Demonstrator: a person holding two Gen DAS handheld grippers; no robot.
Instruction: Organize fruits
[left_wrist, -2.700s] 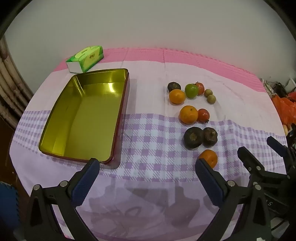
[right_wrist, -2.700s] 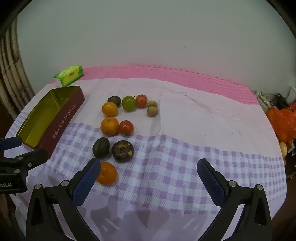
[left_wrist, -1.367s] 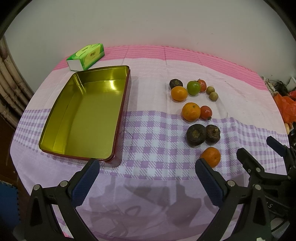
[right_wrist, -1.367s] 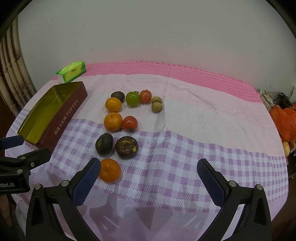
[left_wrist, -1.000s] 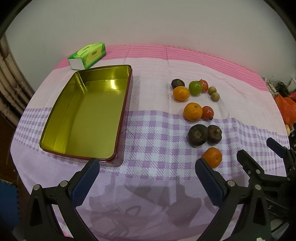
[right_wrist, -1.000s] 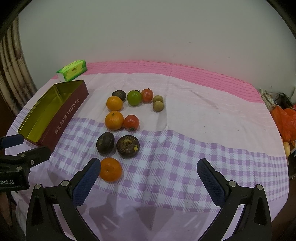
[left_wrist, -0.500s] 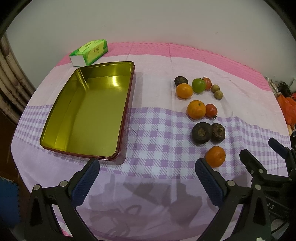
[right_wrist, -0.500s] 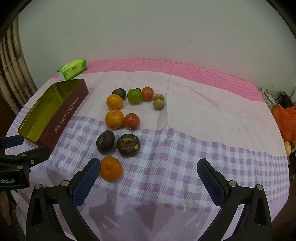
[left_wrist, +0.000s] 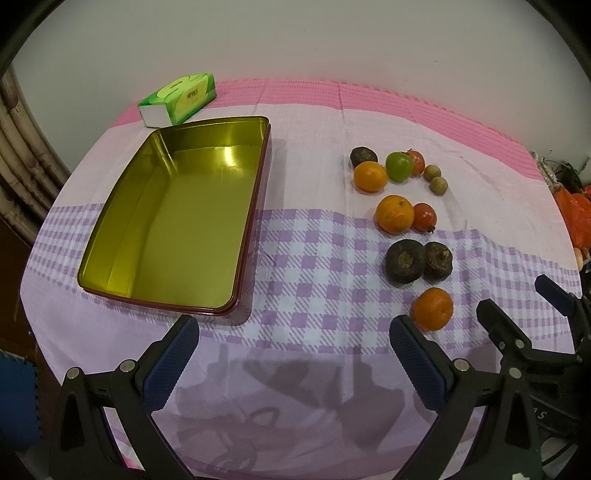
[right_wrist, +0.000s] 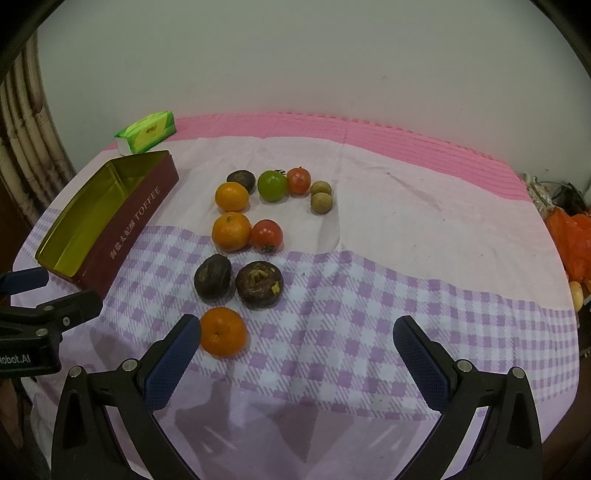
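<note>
I hold my left tongs (left_wrist: 293, 363) low over the near edge of the tabletop (left_wrist: 325, 110), spread wide and pinching nothing. My right tongs (right_wrist: 297, 363) are spread just as wide, also with nothing between them; their left finger (right_wrist: 173, 360) sits just beside the nearest orange (right_wrist: 223, 332).

I count ten fruits, all on the cloth to the right of the tin (left_wrist: 177, 218) and well apart from it. There are three oranges: the near one, a middle orange (right_wrist: 231, 232) and a far orange (right_wrist: 232, 196). There are two red tomatoes: one (right_wrist: 266, 235) touching the middle orange on its right, the other (right_wrist: 299, 180) in the far row. One green tomato (right_wrist: 272, 186) sits between the far red tomato and the far orange. Three dark purple fruits: a pair side by side, left one (right_wrist: 213, 277) and right one (right_wrist: 259, 284), between the near and middle oranges, and a third (right_wrist: 242, 179) just behind the far orange. Two small tan fruits (right_wrist: 320, 198) sit touching each other at the right end of the far row.

The one tin is open, gold inside and dark red outside, with "TOFFEE" on its side, and holds no fruit. One green tissue pack (left_wrist: 177, 98) lies just beyond its far edge.
</note>
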